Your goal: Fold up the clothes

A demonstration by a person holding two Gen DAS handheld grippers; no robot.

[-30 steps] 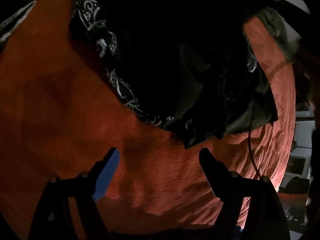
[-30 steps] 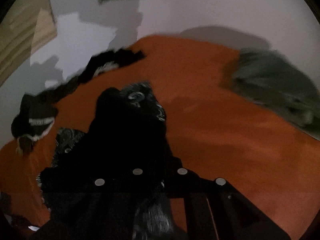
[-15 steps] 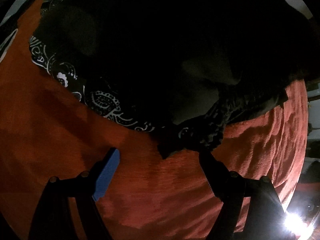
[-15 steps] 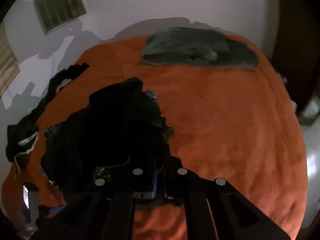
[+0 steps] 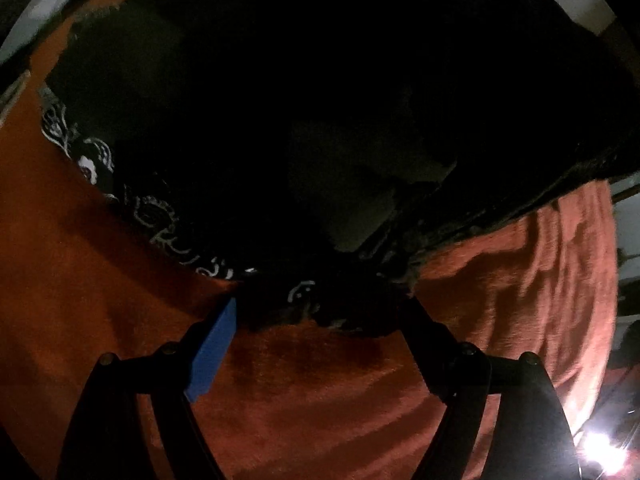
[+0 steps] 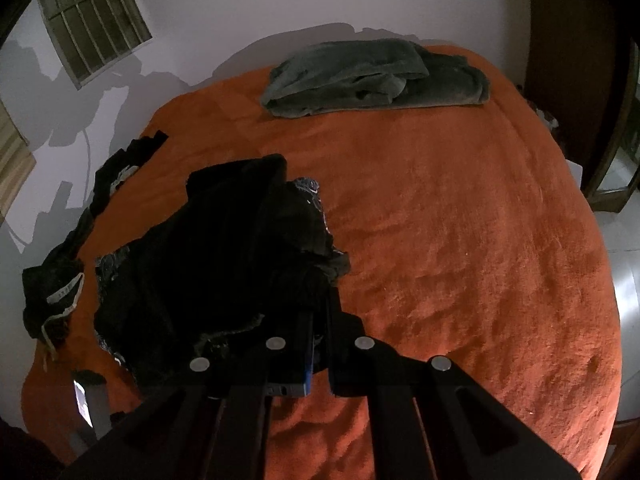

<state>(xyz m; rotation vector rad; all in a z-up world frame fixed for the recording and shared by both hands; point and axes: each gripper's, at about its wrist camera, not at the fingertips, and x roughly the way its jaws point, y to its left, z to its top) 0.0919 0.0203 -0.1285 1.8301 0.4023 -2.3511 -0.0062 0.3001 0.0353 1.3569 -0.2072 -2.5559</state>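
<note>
A black garment with a white paisley trim [image 5: 304, 128] lies bunched on the orange bedspread [image 5: 340, 400] and fills the top of the left wrist view. My left gripper [image 5: 320, 306] is open, and the garment's lower edge sits between its blue-padded finger [image 5: 214, 350] and its black finger [image 5: 424, 340]. In the right wrist view the same black garment [image 6: 208, 248] is heaped left of centre. My right gripper [image 6: 320, 312] is shut on a fold of its near edge, and the cloth hides the fingertips.
A folded grey blanket [image 6: 376, 76] lies at the far side of the orange bedspread [image 6: 460, 240]. More dark clothes [image 6: 52, 292] trail along the left edge by the wall. A small lit device [image 6: 84, 400] sits at the near left corner. A barred window [image 6: 94, 4] is up left.
My left gripper has closed in on the garment, so the trim edge now lies between its fingers. The right gripper has kept its hold while its view swung to take in the whole bed.
</note>
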